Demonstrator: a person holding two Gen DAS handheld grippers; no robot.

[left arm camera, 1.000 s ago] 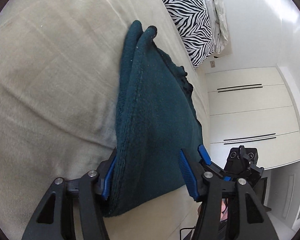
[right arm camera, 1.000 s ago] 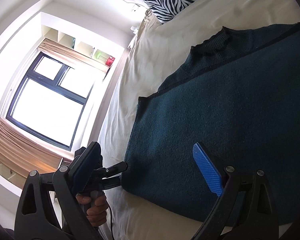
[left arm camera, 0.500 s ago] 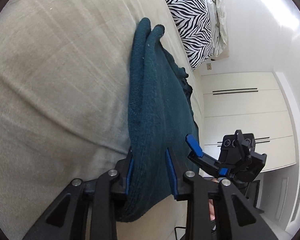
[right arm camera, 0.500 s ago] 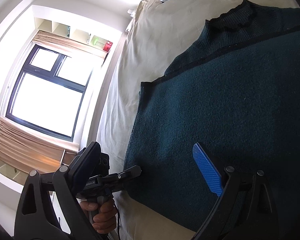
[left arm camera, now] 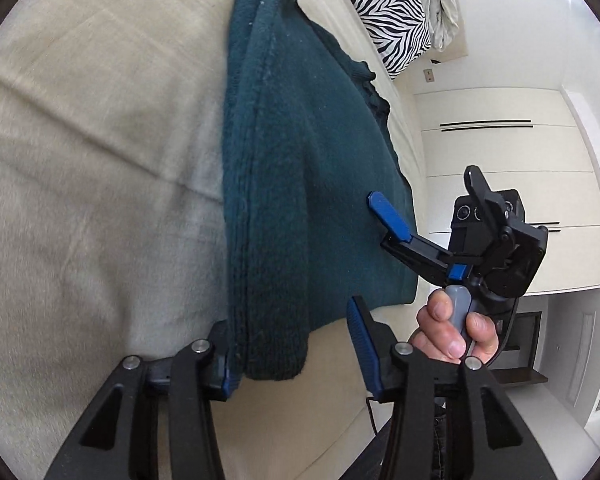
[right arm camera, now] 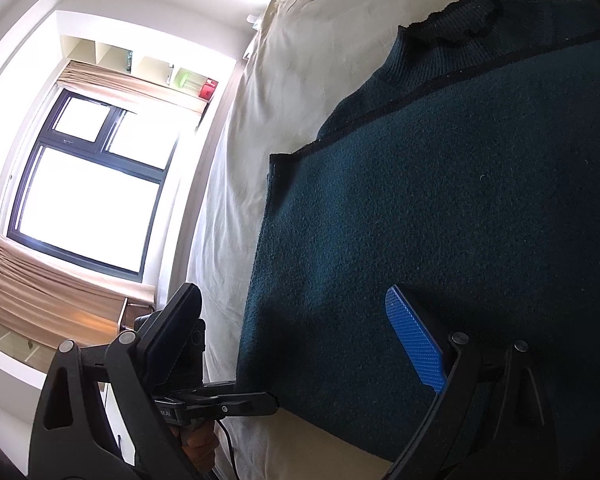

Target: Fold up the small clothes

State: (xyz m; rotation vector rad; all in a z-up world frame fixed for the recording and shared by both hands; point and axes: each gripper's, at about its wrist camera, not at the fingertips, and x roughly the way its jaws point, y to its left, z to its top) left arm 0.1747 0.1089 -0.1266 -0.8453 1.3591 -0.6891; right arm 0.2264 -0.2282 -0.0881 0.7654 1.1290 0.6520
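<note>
The dark teal knitted sweater (left arm camera: 312,184), already doubled over, lies on the beige bed (left arm camera: 80,200) near its edge, long axis running away toward the zebra-striped pillow (left arm camera: 384,4). The left gripper (left arm camera: 292,352) straddles the sweater's near folded corner, fingers spread, not pinching. The right gripper (right arm camera: 296,344), also spread, hovers over the near hem alongside.
</note>
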